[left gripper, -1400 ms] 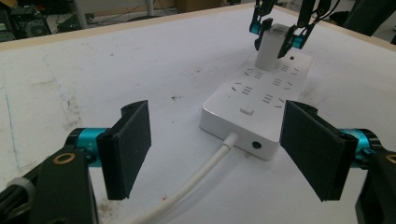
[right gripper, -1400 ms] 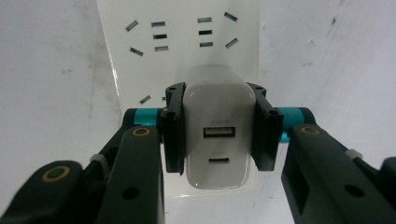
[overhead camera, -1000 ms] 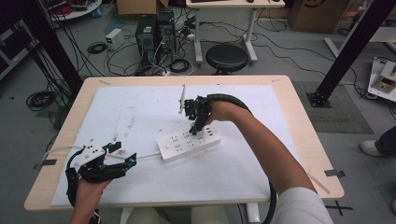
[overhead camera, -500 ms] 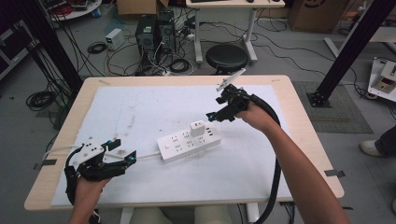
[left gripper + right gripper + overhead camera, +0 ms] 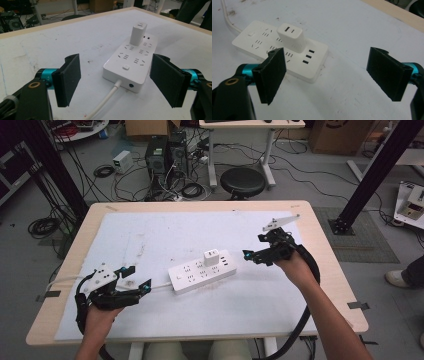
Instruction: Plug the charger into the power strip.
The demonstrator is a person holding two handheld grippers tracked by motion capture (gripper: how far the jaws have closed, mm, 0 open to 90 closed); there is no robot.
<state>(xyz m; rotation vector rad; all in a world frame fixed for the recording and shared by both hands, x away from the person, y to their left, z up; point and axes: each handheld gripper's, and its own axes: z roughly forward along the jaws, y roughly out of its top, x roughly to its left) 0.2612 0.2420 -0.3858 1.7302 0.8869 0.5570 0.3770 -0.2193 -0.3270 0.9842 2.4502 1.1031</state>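
Note:
A white power strip [image 5: 202, 271] lies mid-table with a white charger block [image 5: 210, 257] plugged upright into it, and its white cable [image 5: 158, 285] runs left. In the left gripper view the strip [image 5: 130, 62] and the charger [image 5: 138, 33] lie beyond the wide-apart jaws. My left gripper [image 5: 137, 279] rests open at the table's left, pointing at the strip's cable end. My right gripper [image 5: 252, 255] hovers open to the right of the strip; its jaws have just been opening, with nothing between them. In the right gripper view the strip [image 5: 287, 51] and the charger [image 5: 291, 37] sit past the left jaw.
A pale blue-white mat [image 5: 165, 240] covers most of the wooden table [image 5: 330, 265]. Behind the table stand a black stool [image 5: 243, 182], computer cases [image 5: 162, 155] and tangled floor cables. A black frame post [image 5: 367, 175] rises at the right.
My right gripper drew away from the charger on the strip, travelling right across the table with its jaws spreading. The charger stays plugged in. My left gripper kept still.

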